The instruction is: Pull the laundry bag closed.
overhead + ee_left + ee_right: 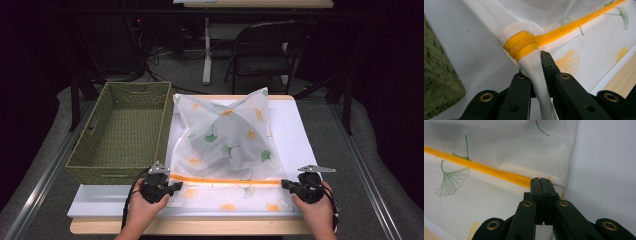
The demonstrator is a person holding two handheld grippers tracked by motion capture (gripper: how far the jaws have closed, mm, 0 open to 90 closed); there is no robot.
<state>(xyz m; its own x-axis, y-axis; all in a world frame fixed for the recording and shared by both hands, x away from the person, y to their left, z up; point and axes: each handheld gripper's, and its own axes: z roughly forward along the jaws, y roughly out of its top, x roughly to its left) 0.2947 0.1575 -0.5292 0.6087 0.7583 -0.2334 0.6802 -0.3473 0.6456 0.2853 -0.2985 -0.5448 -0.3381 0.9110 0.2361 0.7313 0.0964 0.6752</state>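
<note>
Both grippers, left gripper (172,187) and right gripper (286,184), pinch the mesh laundry bag (227,145) at its zipper (225,180) ends, a wicker basket (122,131) at its 9 o'clock.

Table (200,227): white sheet (292,125), wicker basket (122,130).

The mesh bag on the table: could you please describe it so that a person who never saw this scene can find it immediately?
Start from the white board covering the wooden table; the mesh bag lies on it, just right of the green woven basket. It is translucent white, printed with green and yellow ginkgo leaves, and an orange zipper crosses its near end, between the left gripper and right gripper.
</note>
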